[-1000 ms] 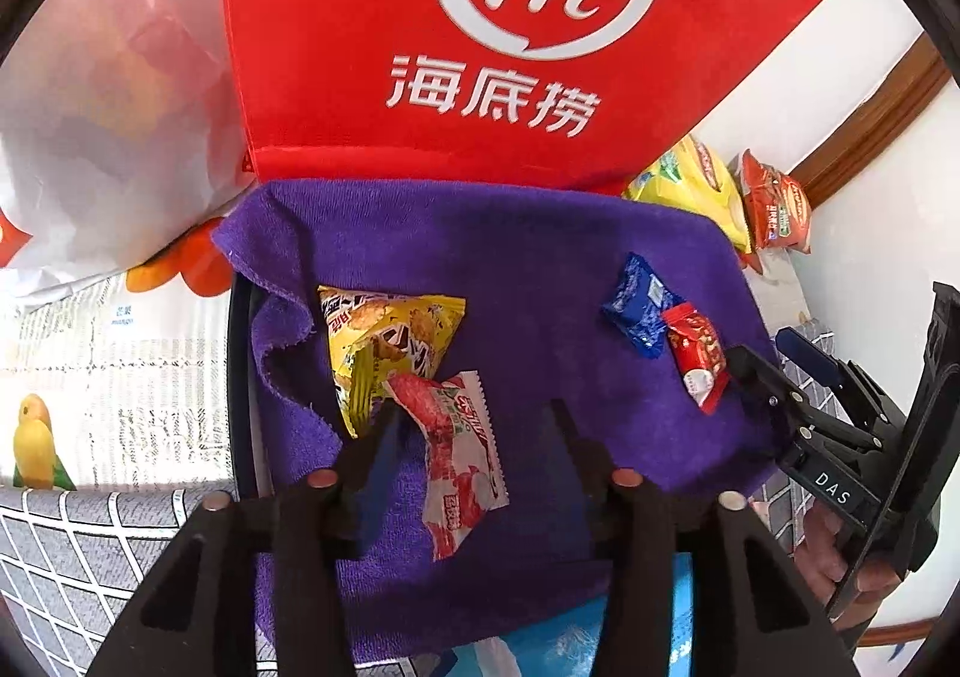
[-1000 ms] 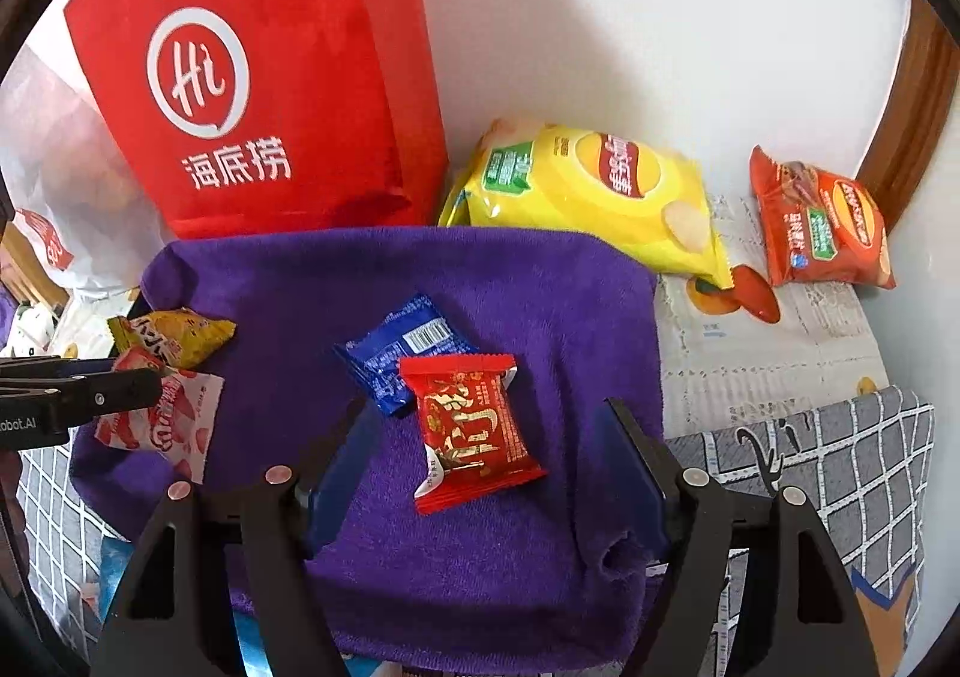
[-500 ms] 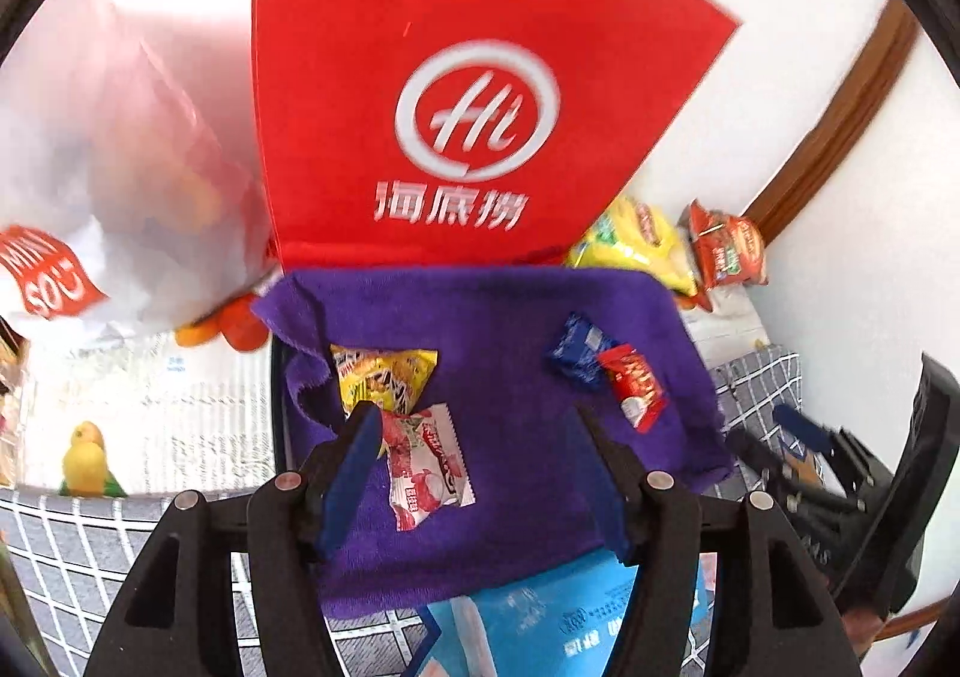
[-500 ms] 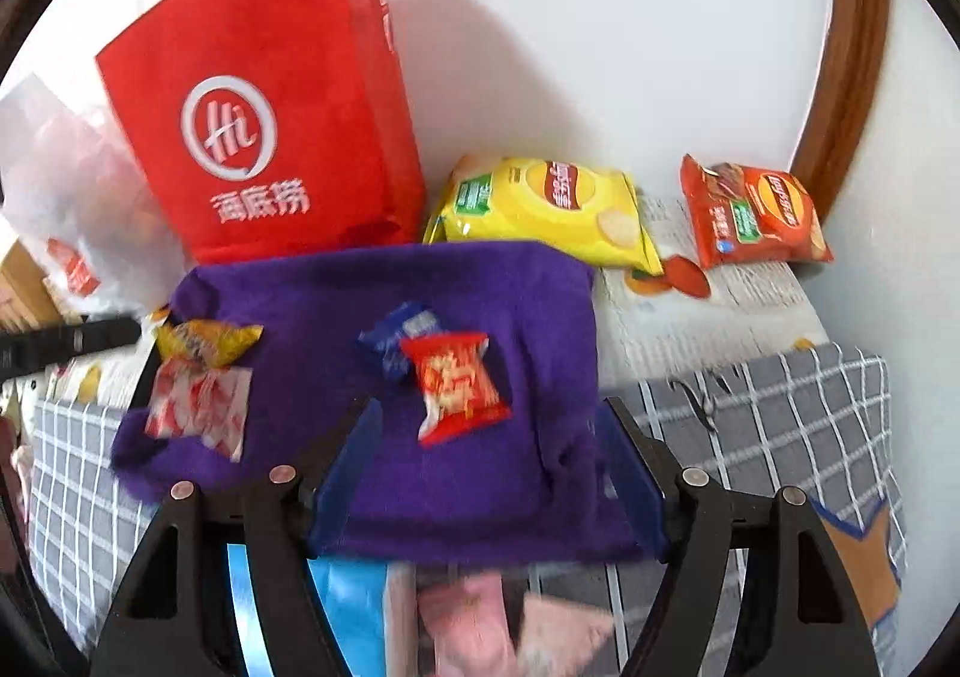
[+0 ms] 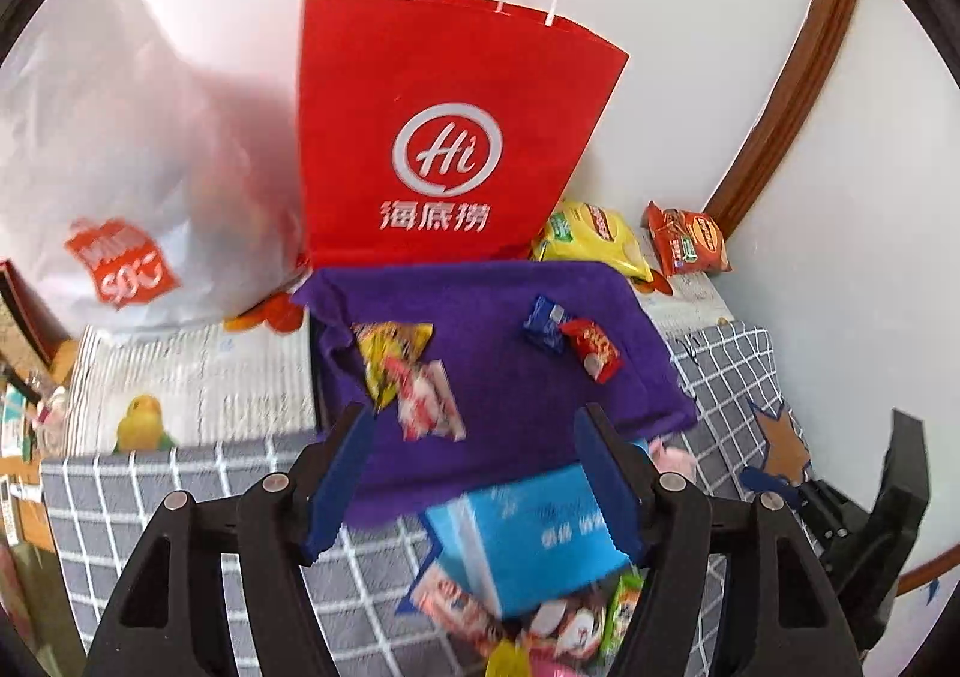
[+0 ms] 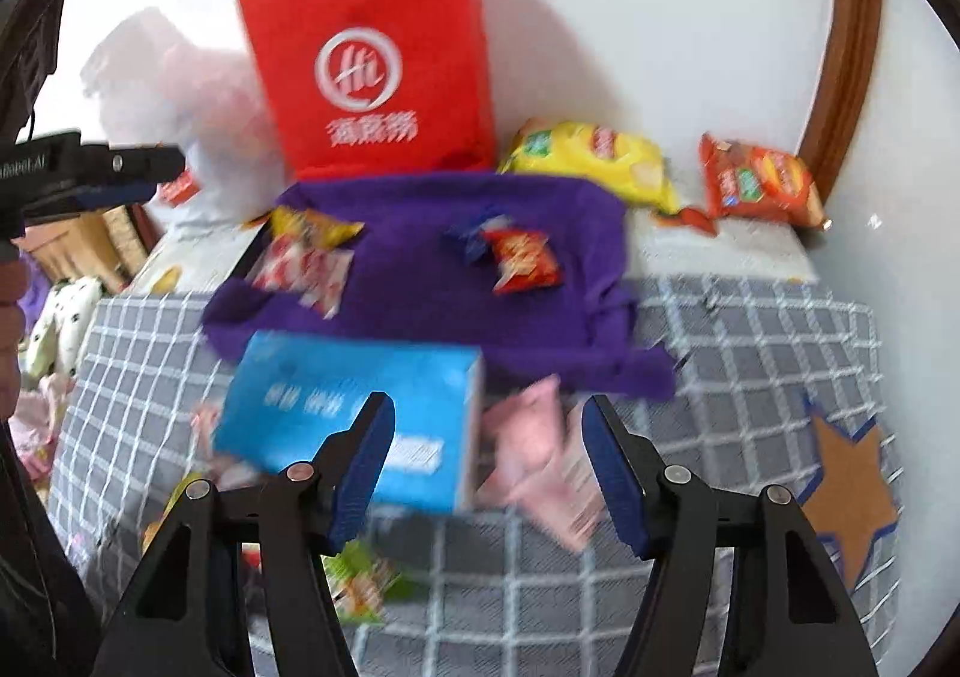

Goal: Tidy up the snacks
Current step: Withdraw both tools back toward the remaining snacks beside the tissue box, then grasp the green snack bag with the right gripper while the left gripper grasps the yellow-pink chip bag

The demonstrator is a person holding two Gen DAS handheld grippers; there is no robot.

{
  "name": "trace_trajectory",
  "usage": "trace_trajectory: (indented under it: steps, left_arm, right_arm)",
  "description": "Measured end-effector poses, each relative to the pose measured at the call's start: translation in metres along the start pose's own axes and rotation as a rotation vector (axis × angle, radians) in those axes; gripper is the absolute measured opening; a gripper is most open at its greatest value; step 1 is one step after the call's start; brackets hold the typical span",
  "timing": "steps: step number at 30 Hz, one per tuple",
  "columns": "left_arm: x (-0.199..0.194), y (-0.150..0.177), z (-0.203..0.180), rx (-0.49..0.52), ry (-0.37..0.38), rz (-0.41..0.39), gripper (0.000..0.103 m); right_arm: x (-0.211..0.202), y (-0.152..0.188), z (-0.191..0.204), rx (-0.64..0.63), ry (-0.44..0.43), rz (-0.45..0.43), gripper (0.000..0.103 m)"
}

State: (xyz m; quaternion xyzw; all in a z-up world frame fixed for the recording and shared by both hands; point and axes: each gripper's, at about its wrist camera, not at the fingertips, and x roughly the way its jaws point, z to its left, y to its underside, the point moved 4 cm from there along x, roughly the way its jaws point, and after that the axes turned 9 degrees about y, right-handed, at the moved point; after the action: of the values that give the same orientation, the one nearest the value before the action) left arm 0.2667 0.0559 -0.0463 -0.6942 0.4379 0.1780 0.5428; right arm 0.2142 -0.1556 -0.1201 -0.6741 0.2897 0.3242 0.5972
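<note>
On the purple towel (image 5: 510, 329) four snacks are paired, seemingly sorted; the left gripper (image 5: 474, 473), jaws just opening, and right gripper (image 6: 489, 461), just narrowing, are held apart, empty.

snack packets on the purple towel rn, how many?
4. Yellow packet and red-and-white packet overlap at the left of the purple towel; blue packet and red packet touch at the right. Any hidden beneath these would not show.
</note>
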Motion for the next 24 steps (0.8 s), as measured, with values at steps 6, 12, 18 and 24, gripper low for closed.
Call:
trace_trajectory:
  steps: [6,12,18,24]
  left_arm:
    - [-0.014,0.034,0.015,-0.047,-0.004,0.018,0.067]
    - [-0.018,0.066,0.026,-0.079,-0.002,0.047,0.067]
    - [-0.023,0.091,0.037,-0.107,-0.012,0.058,0.067]
    - [-0.025,0.114,0.045,-0.127,-0.033,0.076,0.067]
  right_arm:
    - [0.001,0.038,0.021,0.007,-0.078,0.045,0.066]
    - [0.005,0.065,0.033,0.026,-0.131,0.071,0.069]
    - [0.019,0.083,0.048,0.024,-0.155,0.110,0.069]
    - [0.033,0.095,0.054,0.045,-0.164,0.129,0.067]
